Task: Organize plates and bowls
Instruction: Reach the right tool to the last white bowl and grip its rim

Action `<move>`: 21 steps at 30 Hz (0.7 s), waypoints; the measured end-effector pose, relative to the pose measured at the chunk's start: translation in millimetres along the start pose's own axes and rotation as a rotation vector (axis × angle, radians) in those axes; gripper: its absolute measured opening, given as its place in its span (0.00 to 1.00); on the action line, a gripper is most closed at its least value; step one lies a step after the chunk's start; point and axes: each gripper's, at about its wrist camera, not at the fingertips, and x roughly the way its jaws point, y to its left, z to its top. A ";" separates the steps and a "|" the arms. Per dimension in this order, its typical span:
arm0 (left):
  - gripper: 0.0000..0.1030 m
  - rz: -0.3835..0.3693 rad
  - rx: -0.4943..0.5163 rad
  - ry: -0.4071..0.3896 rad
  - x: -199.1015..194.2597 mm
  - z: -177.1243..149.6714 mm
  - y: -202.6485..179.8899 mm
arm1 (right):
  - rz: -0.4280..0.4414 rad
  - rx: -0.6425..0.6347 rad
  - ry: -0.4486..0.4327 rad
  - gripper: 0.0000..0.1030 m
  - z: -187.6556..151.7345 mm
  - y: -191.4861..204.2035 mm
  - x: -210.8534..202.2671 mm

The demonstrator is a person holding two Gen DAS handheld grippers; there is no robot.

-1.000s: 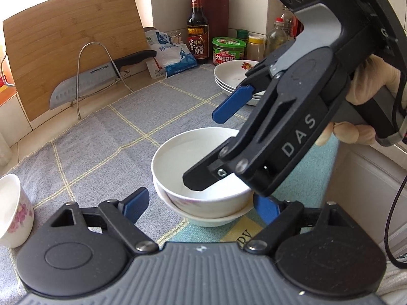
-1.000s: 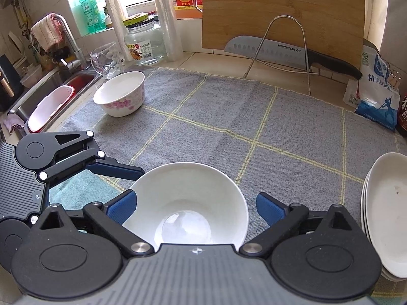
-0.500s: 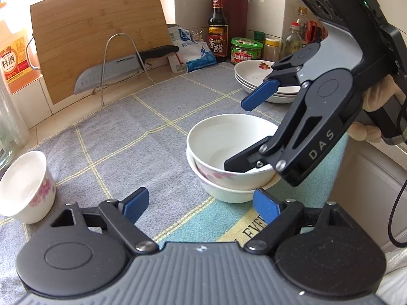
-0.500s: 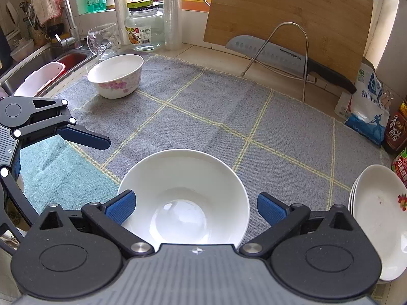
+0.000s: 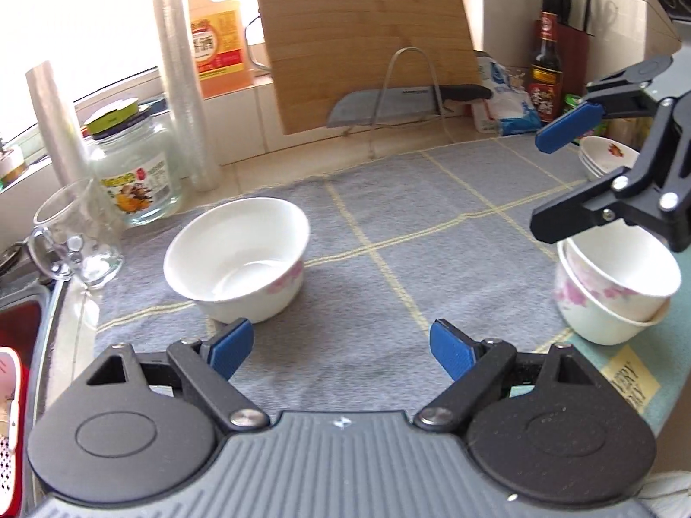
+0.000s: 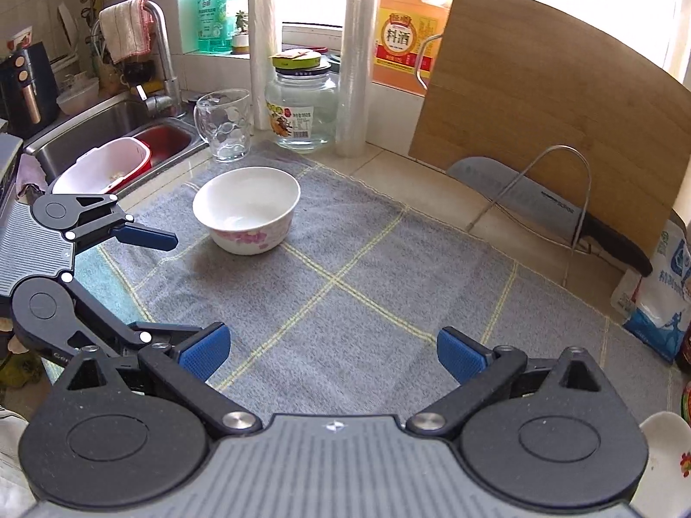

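Note:
A single white bowl with pink flowers (image 5: pixel 239 259) stands on the grey checked mat (image 5: pixel 388 302), also in the right wrist view (image 6: pixel 246 209). My left gripper (image 5: pixel 341 347) is open and empty, just in front of that bowl; it also shows in the right wrist view (image 6: pixel 168 289). Two nested flowered bowls (image 5: pixel 613 289) stand at the right. My right gripper (image 6: pixel 332 352) is open and empty; in the left wrist view it (image 5: pixel 557 181) hangs above the nested bowls. A stack of white plates (image 5: pixel 604 157) sits behind them.
A glass mug (image 6: pixel 222 129), a jar (image 6: pixel 302 108) and plastic rolls stand at the mat's back left. The sink (image 6: pixel 103 138) holds a white-and-red basin. A cutting board (image 6: pixel 548 138) and a cleaver on a wire rack (image 6: pixel 540 198) lean at the back. A salt bag (image 6: pixel 660 298) lies right.
My right gripper has lifted off the stacked bowls and pulled back, empty. My left gripper has swung left toward the single flowered bowl, which is now close in front of it.

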 end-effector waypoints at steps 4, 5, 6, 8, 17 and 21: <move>0.86 0.086 -0.027 -0.009 10.7 -5.0 24.4 | 0.054 -0.023 -0.012 1.00 23.3 11.9 22.9; 0.86 0.101 -0.031 -0.008 13.7 -5.7 28.5 | 0.068 -0.028 -0.011 1.00 28.6 13.8 28.9; 0.86 0.109 -0.031 -0.007 16.1 -6.1 31.1 | 0.078 -0.033 -0.011 1.00 34.1 16.1 35.4; 0.86 0.118 -0.033 -0.014 21.2 -6.2 38.4 | 0.100 -0.039 -0.009 1.00 43.9 19.2 46.8; 0.86 0.112 -0.039 -0.023 42.0 -3.1 53.7 | 0.157 -0.043 0.019 1.00 76.1 23.3 92.5; 0.86 0.098 -0.025 -0.028 49.4 -1.2 55.5 | 0.177 -0.034 0.036 1.00 84.9 20.7 112.4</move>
